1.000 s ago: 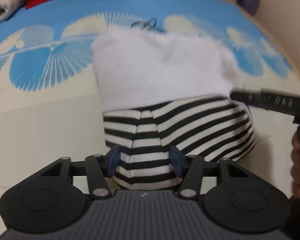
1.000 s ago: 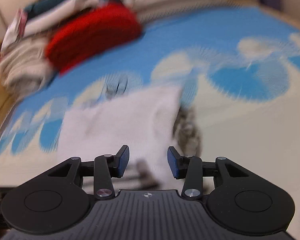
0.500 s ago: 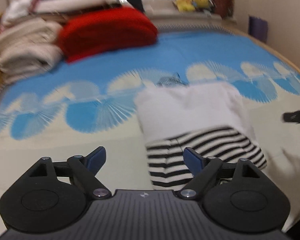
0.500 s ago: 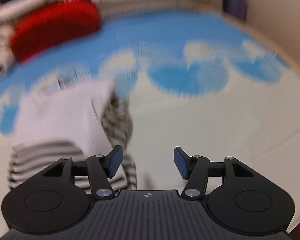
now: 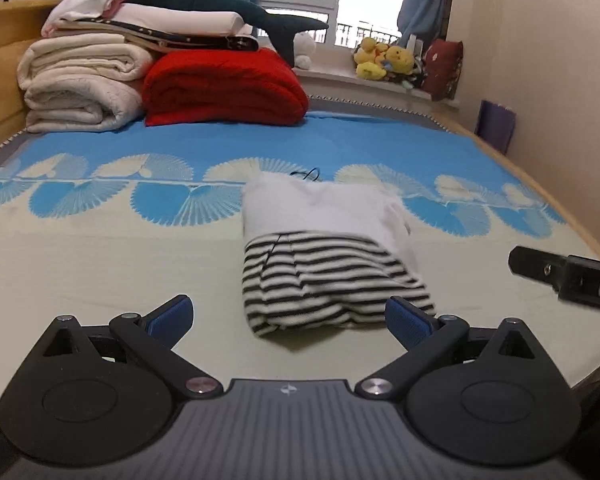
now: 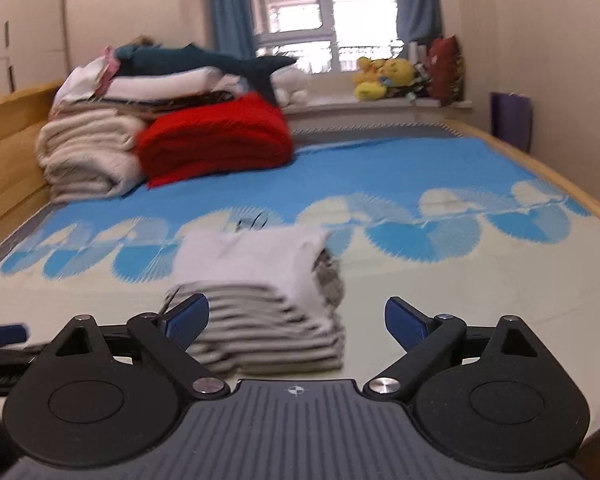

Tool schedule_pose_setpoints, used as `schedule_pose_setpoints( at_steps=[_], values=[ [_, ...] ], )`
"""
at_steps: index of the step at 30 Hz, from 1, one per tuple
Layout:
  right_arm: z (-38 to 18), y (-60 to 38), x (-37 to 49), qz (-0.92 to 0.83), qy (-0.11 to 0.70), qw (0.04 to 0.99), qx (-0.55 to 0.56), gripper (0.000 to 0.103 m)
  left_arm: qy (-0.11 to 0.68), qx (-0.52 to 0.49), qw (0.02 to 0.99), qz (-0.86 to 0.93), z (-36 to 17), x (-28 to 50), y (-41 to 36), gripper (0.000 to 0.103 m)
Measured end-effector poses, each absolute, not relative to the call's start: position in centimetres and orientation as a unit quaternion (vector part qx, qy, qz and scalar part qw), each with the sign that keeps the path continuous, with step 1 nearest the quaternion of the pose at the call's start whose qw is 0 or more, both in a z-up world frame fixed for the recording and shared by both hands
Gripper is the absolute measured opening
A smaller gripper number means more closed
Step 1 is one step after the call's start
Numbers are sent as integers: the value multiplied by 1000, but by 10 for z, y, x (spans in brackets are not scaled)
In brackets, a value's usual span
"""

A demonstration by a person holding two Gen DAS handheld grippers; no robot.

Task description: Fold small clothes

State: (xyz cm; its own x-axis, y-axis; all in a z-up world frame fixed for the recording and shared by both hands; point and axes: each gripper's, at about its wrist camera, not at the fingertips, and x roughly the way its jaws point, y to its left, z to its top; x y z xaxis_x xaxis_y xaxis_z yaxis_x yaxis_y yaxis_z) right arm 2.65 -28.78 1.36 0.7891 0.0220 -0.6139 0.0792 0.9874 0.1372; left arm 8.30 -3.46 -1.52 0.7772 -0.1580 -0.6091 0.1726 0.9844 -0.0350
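A folded small garment (image 5: 324,248), white on top with black-and-white stripes at the near end, lies on the bed mat. It also shows in the right wrist view (image 6: 268,296), blurred. My left gripper (image 5: 290,316) is open and empty, held just short of the striped end. My right gripper (image 6: 296,316) is open and empty, also just short of the garment. The right gripper's finger (image 5: 560,276) shows at the right edge of the left wrist view.
A blue and cream patterned mat (image 5: 100,248) covers the bed. A red folded blanket (image 5: 224,88) and a stack of cream blankets (image 5: 80,80) with a plush shark stand at the back left. Plush toys (image 5: 384,62) sit on the windowsill. A wall runs along the right.
My left gripper let go of the striped end and opened wide. Both grippers pulled back and tilted up from the garment, which now lies folded on the mat.
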Motion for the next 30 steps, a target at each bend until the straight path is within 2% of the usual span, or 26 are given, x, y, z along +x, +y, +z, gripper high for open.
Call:
schedule_pose_setpoints(
  at_steps=[4, 6, 13, 30],
  values=[
    [12, -264, 25, 4, 329, 944, 19, 96, 315, 50, 944, -90, -22, 79, -48, 102],
    [10, -257, 26, 3, 331, 944, 2, 99, 318, 49, 943, -83, -26, 81, -48, 102],
    [0, -251, 37, -6, 356, 934, 17, 100, 343, 7, 937, -72, -32, 94, -36, 102],
    [-6, -258, 44, -26, 360, 932, 27, 100, 340, 11, 937, -75, -34, 96, -42, 102]
  ],
)
